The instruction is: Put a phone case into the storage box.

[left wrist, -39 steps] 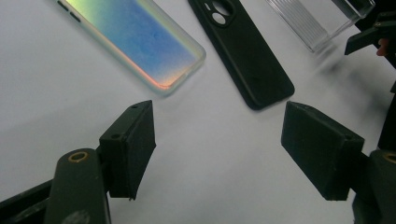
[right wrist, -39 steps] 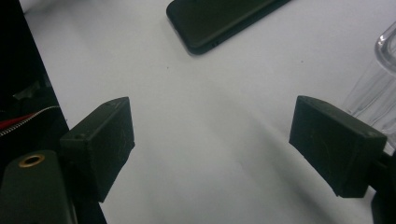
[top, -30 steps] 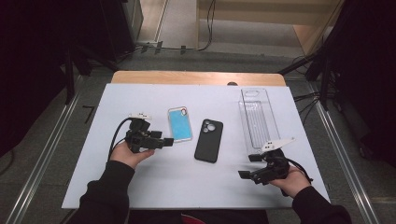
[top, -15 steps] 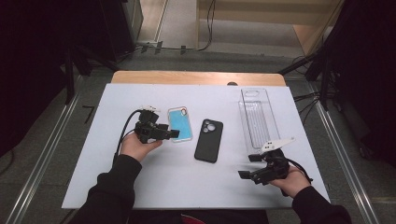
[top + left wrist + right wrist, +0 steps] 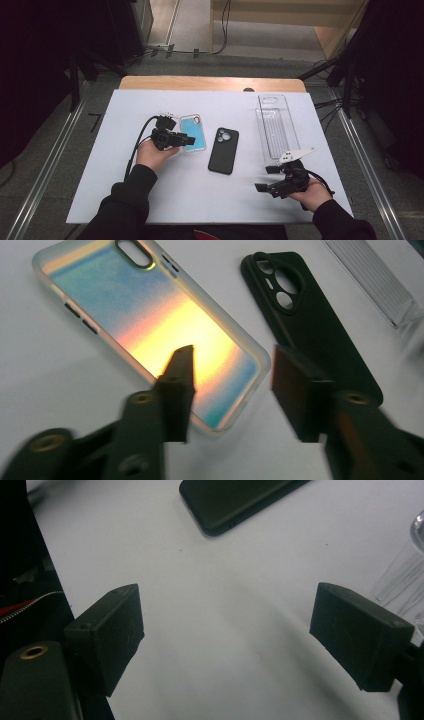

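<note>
Two phone cases, iridescent case (image 5: 150, 325) and black case (image 5: 223, 150), lie ungrasped on desk (image 5: 125, 200); left gripper (image 5: 232, 385) jaws parted over iridescent case, right gripper (image 5: 227, 635) jaws wide, empty.

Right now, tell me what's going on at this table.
A person holds a gripper in each hand. The left gripper, jaws open, is at the near corner of the iridescent case and has not closed on it. The black case lies beside it, a clear tray farther right. The right gripper sits open over bare table, holding nothing.
</note>
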`<control>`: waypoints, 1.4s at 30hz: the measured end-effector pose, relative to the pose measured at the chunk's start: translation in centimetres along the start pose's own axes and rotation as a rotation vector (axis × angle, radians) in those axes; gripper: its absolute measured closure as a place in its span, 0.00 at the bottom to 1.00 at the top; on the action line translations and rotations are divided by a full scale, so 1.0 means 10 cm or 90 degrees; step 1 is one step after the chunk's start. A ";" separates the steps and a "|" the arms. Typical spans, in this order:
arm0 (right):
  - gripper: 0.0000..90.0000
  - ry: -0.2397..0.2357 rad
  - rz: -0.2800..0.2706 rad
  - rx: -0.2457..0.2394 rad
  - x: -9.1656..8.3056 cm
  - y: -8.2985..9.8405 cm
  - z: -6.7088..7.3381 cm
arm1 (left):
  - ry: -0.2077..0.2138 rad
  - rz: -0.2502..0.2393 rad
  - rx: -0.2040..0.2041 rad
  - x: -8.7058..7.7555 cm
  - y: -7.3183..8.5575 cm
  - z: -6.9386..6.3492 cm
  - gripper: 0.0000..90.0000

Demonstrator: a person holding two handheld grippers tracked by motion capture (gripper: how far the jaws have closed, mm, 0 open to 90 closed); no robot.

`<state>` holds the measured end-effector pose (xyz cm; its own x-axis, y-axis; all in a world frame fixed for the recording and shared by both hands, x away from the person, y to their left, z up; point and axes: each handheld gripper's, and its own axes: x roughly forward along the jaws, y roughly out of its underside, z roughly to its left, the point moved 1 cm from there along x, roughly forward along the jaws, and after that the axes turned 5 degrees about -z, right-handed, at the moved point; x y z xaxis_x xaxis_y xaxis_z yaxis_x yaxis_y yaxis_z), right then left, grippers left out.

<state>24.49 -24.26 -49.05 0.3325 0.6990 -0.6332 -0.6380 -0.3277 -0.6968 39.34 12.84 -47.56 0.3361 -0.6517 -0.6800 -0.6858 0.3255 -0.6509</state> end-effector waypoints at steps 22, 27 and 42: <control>0.14 0.001 0.002 -0.003 0.00 0.00 0.00 | -0.009 0.070 -0.009 0.14 0.16 0.09 1.00; 0.14 0.001 0.005 -0.003 0.01 0.00 0.00 | -0.014 0.077 -0.012 0.08 0.19 0.11 1.00; 0.14 0.002 0.006 -0.003 0.01 -0.01 0.00 | -0.014 0.104 -0.035 -0.19 0.36 0.25 1.00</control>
<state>24.56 -24.14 -49.01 0.3285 0.6941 -0.6405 -0.6373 -0.3376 -0.6927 37.83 16.93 -49.41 0.2312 -0.5777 -0.7828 -0.7661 0.3879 -0.5125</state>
